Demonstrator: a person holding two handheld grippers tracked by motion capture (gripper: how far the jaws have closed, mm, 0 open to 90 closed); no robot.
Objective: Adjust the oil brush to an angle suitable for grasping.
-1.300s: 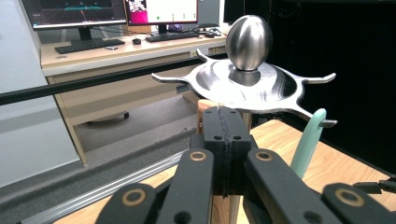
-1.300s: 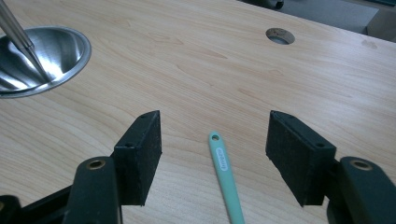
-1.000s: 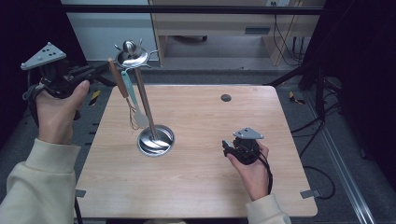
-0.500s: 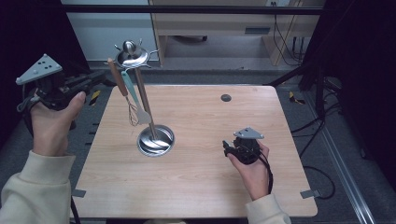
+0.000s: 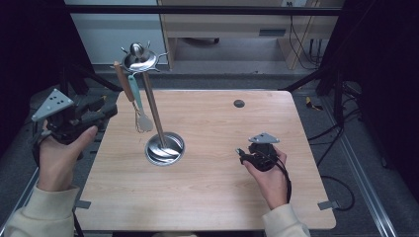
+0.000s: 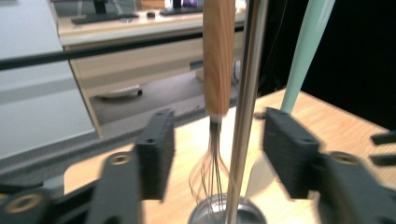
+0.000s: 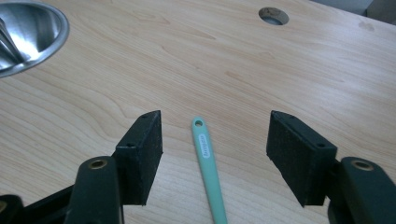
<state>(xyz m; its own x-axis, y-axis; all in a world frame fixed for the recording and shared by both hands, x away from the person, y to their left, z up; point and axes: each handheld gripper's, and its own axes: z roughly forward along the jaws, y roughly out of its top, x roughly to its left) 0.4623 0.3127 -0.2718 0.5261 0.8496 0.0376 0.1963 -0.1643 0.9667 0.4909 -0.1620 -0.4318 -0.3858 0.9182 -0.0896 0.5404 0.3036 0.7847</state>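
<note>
A steel utensil stand (image 5: pixel 153 111) rises from its round base (image 5: pixel 164 148) on the wooden table (image 5: pixel 222 197). From its top hooks hang a whisk with a wooden handle (image 5: pixel 123 81) and a teal utensil (image 5: pixel 134 94). My left gripper (image 5: pixel 111 111) is left of the stand, level with the whisk wires and apart from them. Its jaws have just been opening and stand open (image 6: pixel 219 144) with nothing between the pads; the whisk handle (image 6: pixel 217 56), pole (image 6: pixel 245 116) and a teal handle (image 6: pixel 306 51) lie beyond. My right gripper (image 5: pixel 240 154) rests low at the table's right, open (image 7: pixel 217 123), with a teal handle (image 7: pixel 204 149) lying between its jaws, untouched.
A round cable hole (image 5: pixel 239 103) sits in the table's far right part. The stand's base (image 7: pixel 28 32) is off to the upper left in the right gripper view. A desk and cabinets stand behind the table, with dark frame bars at both sides.
My left gripper has dropped from the top of the whisk handle, drawn back and opened its jaws; the whisk now hangs free on the stand. The right gripper has kept still.
</note>
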